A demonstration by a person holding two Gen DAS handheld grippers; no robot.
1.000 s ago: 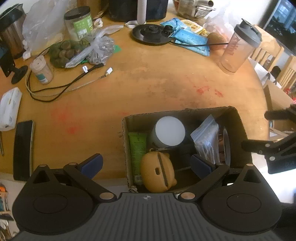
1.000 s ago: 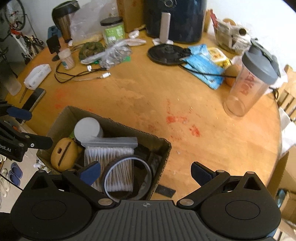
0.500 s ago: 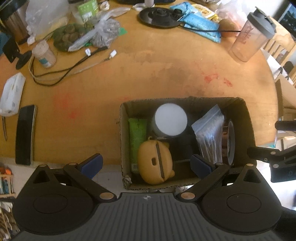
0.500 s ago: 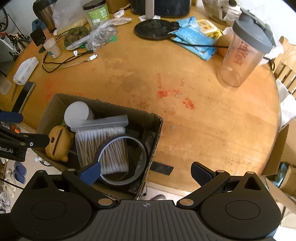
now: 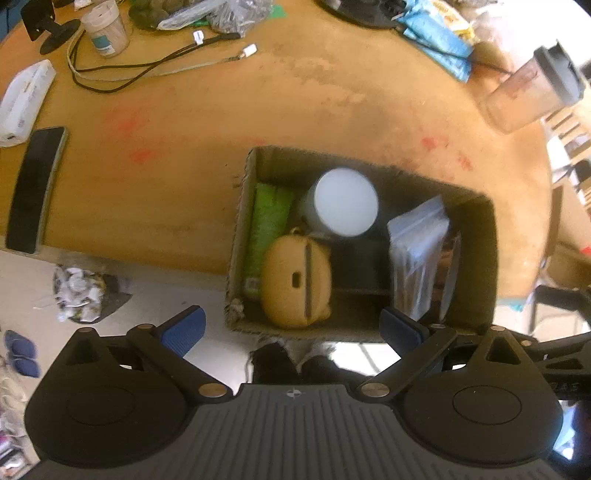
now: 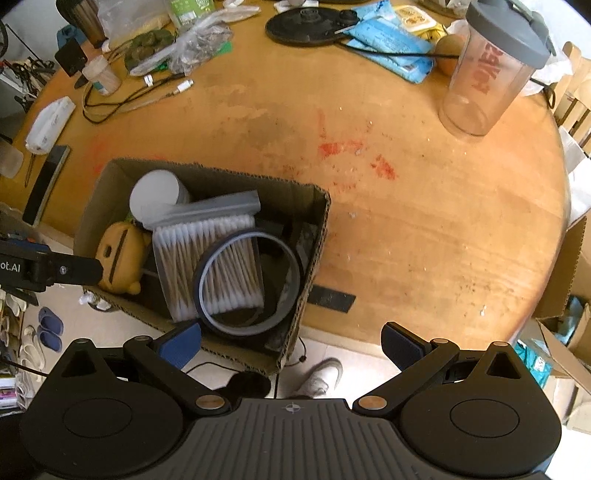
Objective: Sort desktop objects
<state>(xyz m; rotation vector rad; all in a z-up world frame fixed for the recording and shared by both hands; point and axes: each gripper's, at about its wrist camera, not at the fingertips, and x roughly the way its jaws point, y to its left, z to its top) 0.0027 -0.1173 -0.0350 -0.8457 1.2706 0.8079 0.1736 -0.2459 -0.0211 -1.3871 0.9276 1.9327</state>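
Observation:
A cardboard box [image 5: 240, 221] [image 6: 317, 236] hangs partly over the near edge of the round wooden table [image 6: 424, 221]. In it lie a tan bear-shaped case [image 5: 297, 282] [image 6: 118, 251], a white-lidded jar [image 5: 345, 206] [image 6: 159, 194], a green packet [image 5: 267, 225], a bag of cotton swabs [image 6: 218, 258] [image 5: 417, 254] and a tape ring [image 6: 247, 282]. My left gripper [image 5: 291, 328] is open and empty, above the box's near edge. My right gripper [image 6: 291, 341] is open and empty, above the box's near right corner. The left gripper's side also shows at the right wrist view's left edge [image 6: 48, 267].
A black phone [image 5: 33, 188] and a white case [image 5: 26, 99] lie at the table's left edge. Cables [image 5: 147, 66], a small bottle [image 5: 105, 27] and bags lie at the back left. A shaker bottle [image 6: 491, 70], blue packets [image 6: 391, 40] and a black disc [image 6: 306, 26] stand at the back right.
Both grippers have risen and pulled back from the table, still open. The box now shows farther off, and the floor under the table edge has come into view.

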